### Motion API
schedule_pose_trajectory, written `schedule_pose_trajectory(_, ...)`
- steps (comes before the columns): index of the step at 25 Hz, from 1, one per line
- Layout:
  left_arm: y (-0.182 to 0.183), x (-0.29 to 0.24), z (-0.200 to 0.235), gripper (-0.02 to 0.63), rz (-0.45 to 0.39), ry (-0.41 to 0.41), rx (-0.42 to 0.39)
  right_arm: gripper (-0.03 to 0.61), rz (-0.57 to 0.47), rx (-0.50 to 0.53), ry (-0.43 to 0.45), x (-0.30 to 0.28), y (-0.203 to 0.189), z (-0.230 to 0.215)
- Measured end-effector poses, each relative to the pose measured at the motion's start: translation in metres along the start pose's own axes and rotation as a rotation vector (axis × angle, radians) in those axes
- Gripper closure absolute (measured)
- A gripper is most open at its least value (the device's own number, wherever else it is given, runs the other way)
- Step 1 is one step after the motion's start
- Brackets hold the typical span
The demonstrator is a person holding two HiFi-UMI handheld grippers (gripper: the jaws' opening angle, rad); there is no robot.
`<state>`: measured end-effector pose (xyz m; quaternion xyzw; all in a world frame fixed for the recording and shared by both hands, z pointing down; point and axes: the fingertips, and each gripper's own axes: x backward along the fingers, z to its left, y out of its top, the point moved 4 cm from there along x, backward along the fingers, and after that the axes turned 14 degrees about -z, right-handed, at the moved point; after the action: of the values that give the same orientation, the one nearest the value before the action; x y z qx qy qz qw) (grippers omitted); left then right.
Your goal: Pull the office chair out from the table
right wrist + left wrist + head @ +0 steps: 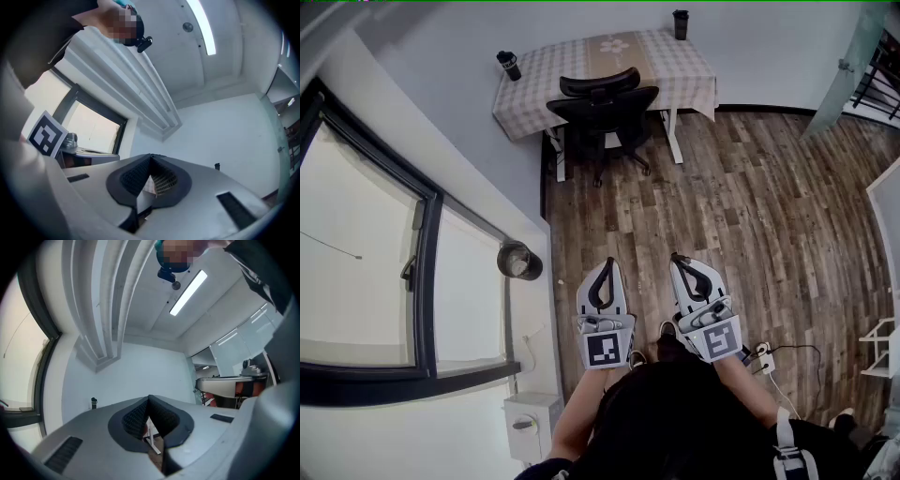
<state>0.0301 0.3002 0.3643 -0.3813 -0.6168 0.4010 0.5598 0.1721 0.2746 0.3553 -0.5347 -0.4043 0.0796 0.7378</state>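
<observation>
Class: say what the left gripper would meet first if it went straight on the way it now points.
Nothing nearby: the left gripper points over open floor. Probably the chair at the table first, though depth is unclear.

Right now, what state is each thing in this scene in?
office chair: tucked in at the table's near edge, not yet pulled out.
table: covered with a checked cloth.
left cup: upright on the table's left corner.
right cup: upright on the far right corner.
left gripper: shut, empty, well short of the chair.
right gripper: shut, empty, well short of the chair.
</observation>
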Motion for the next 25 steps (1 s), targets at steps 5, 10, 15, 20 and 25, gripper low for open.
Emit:
schedule_pose_trajectory(5, -0.015, -0.027, -0.01, 0.614, 0.016, -0.004, -0.02, 0.577, 0.06, -0.027, 0.015, -0.012, -0.017, -0.031)
schedule_pose_trajectory(10, -0.03, -0.059, -0.022, 0.614, 0.014, -0.004, -0.042, 0.559, 0.074, -0.115, 0.056, -0.024, -0.039, -0.07)
schedule_pose_trajectory(15, -0.046, -0.089, -0.024, 0.614, 0.014, -0.004, -0.071, 0.506, 0.079, -0.12, 0.093, -0.04, -0.06, -0.103)
schedule_pose_trajectory(20, -0.069, -0.115, -0.003, 0.614, 0.032, 0.023, -0.061, 0.506, 0.105, -0.12, 0.094, -0.064, -0.089, -0.121)
schedule_pose_trajectory(25, -0.103, -0.155, 0.033, 0.614, 0.045, 0.021, -0.045, 0.506, 0.143, -0.107, 0.078, -0.107, -0.134, -0.14)
